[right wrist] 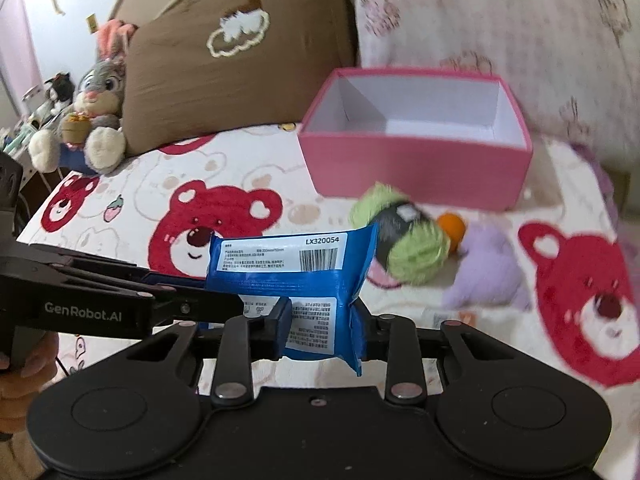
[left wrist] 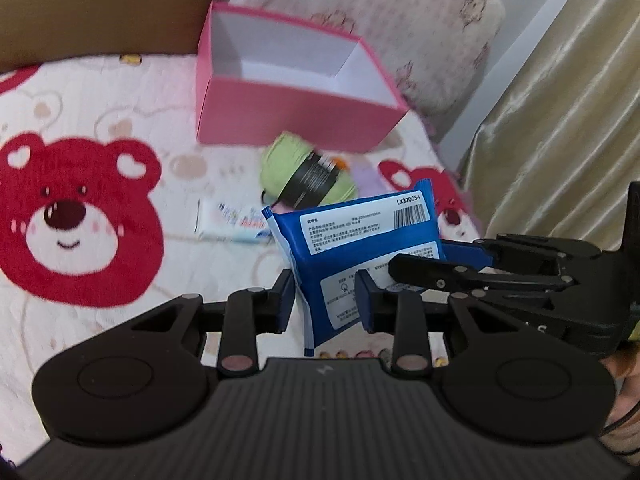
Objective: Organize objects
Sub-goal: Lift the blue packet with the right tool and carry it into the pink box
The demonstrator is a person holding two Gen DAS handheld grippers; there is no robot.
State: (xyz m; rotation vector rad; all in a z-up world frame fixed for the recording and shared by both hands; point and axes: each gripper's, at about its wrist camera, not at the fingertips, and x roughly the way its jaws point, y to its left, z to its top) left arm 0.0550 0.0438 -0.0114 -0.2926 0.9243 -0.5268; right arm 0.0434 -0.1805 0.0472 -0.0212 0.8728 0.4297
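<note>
Pink box [right wrist: 416,170]: open-topped, white inside, nothing visible in it; stands on the bed at the far side, in front of the floral pillow [right wrist: 500,20].
Bed cover [right wrist: 132,216]: white with red bear faces; carries all the loose items.
Brown cushion [right wrist: 236,56]: far left of the box, with a grey rabbit plush [right wrist: 96,92] leaning beside it.
Blue wipes pack [right wrist: 296,280]: held up off the bed, near side of the scene, white label and barcode facing the cameras; both tools grip it.
Left tool [left wrist: 326,300]: its two fingers are closed on the lower part of the pack, one on each side.
Right tool [right wrist: 324,328]: fingers likewise pressed against the pack's lower edge from both sides; in the left wrist view it reaches in from the right.
Green yarn ball [right wrist: 404,236]: black band around it, lying just near of the box.
Purple plush [right wrist: 488,272]: right of the yarn, touching it.
Orange ball [right wrist: 452,228]: small, wedged between yarn and purple plush.
White packet [left wrist: 232,220]: flat on the cover, left of the pack; print is blurred.
</note>
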